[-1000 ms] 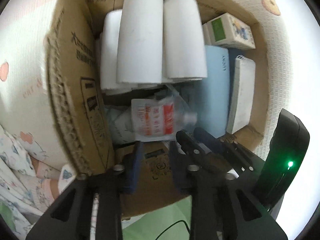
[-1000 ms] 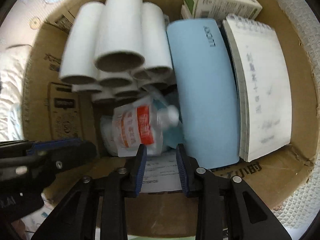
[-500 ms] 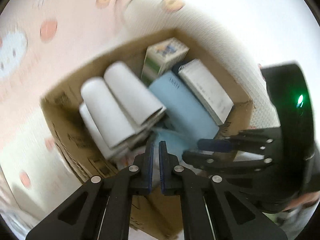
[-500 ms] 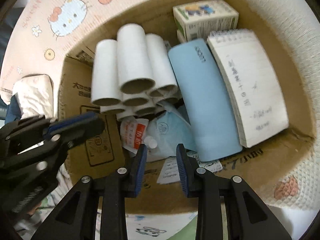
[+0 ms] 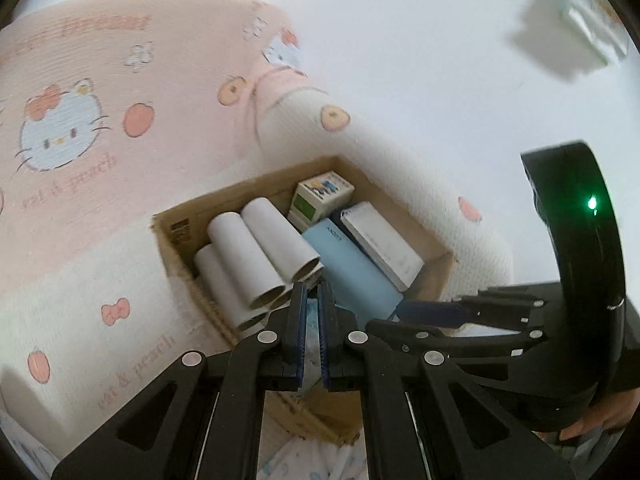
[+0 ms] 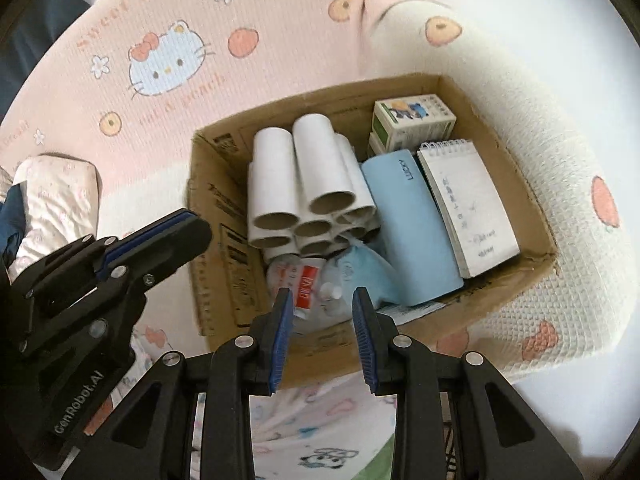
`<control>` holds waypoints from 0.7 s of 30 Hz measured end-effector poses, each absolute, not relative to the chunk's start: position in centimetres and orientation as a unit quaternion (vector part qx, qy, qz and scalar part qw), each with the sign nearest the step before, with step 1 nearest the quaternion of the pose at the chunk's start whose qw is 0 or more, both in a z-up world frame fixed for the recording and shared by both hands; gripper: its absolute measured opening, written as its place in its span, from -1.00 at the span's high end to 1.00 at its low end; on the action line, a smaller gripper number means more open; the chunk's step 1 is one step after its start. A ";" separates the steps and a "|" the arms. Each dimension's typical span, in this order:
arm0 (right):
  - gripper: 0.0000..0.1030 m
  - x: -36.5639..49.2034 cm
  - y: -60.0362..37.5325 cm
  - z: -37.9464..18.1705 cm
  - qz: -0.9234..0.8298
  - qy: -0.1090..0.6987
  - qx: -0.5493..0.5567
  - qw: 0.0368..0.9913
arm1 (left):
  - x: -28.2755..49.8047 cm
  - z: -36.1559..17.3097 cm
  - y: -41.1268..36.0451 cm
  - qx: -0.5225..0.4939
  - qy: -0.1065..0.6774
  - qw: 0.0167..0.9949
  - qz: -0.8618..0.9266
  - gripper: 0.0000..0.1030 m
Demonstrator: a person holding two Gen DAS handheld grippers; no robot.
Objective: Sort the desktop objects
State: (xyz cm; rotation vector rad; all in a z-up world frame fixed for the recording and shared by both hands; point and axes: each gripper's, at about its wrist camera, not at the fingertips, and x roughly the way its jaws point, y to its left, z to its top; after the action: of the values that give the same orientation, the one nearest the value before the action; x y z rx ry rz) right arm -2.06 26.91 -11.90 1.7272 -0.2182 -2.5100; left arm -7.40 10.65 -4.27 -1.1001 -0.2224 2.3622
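An open cardboard box point(image 6: 208, 208) point(image 5: 436, 276) lies below both grippers. In it are several white cardboard tubes point(image 6: 308, 172) point(image 5: 256, 252), a light blue case point(image 6: 408, 224) point(image 5: 352, 272), a spiral notepad point(image 6: 464, 200) point(image 5: 384, 240), a small green-and-white carton point(image 6: 412, 120) point(image 5: 320, 196), a clear sachet with red print point(image 6: 296, 280) and a blue mask point(image 6: 360, 268). My left gripper point(image 5: 313, 286) point(image 6: 188, 224) hangs shut and empty above the box's near left corner. My right gripper point(image 6: 320, 292) point(image 5: 404, 310) hovers over the near edge, its jaws a little apart and empty.
The box rests on a pink and white quilted blanket point(image 6: 168, 60) printed with cats and peaches. A folded pale cloth point(image 6: 52, 196) lies to the left. A silvery packet point(image 5: 588, 16) sits far off on a white surface. A hand point(image 5: 592, 420) holds the right gripper.
Both grippers have risen and pulled back from inside the box. The left jaws, open over the sachet a second ago, have closed empty; the sachet lies in the box.
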 end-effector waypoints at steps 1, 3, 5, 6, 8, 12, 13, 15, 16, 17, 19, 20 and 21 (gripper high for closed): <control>0.48 -1.3 26.4 -11.2 -0.823 -0.073 0.561 0.040 | -7.1 -4.0 10.1 -0.403 -0.081 0.257 0.875 0.88; 0.47 -1.1 25.5 -10.4 -0.828 -0.087 0.553 0.035 | -6.5 -3.7 9.2 -0.398 -0.071 0.247 0.880 0.88; 0.47 -1.1 24.6 -10.6 -0.831 -0.108 0.545 0.031 | -6.5 -4.0 8.9 -0.401 -0.070 0.242 0.881 0.88; 0.47 -0.7 24.4 -10.4 -0.832 -0.124 0.540 0.027 | -6.4 -4.2 8.5 -0.404 -0.076 0.241 0.879 0.88; 0.47 0.1 24.1 -10.2 -0.833 -0.158 0.531 0.016 | -6.1 -4.1 7.9 -0.402 -0.084 0.241 0.879 0.88; 0.47 1.9 23.5 -9.3 -0.838 -0.182 0.514 -0.008 | -5.0 -3.2 7.5 -0.393 -0.070 0.241 0.884 0.88; 0.47 2.1 23.4 -9.1 -0.840 -0.179 0.513 -0.011 | -4.5 -2.8 7.6 -0.388 -0.062 0.242 0.887 0.88; 0.47 2.8 22.9 -8.2 -0.847 -0.160 0.507 -0.022 | -3.8 -2.1 7.8 -0.382 -0.051 0.243 0.890 0.88; 0.46 3.0 22.8 -7.9 -0.849 -0.151 0.505 -0.029 | -3.6 -1.8 7.9 -0.383 -0.048 0.240 0.891 0.86; 0.43 3.5 22.5 -7.4 -0.852 -0.135 0.504 -0.042 | -3.5 -1.6 8.1 -0.387 -0.042 0.239 0.890 0.85; 0.22 3.9 22.2 -6.8 -0.856 -0.120 0.500 -0.051 | -3.1 -1.0 8.8 -0.395 -0.019 0.240 0.887 0.65; 0.00 4.2 22.2 -6.6 -0.857 -0.114 0.499 -0.054 | -2.9 -0.8 9.2 -0.396 -0.006 0.238 0.887 0.62; -0.05 4.5 22.1 -6.2 -0.860 -0.109 0.495 -0.057 | -2.7 -0.5 9.4 -0.395 0.009 0.230 0.890 0.52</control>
State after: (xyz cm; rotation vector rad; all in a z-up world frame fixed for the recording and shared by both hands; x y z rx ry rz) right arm 4.54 22.13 -6.19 1.6151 -0.3554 -2.8033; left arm -2.67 9.43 -0.49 -1.0857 0.0256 2.4472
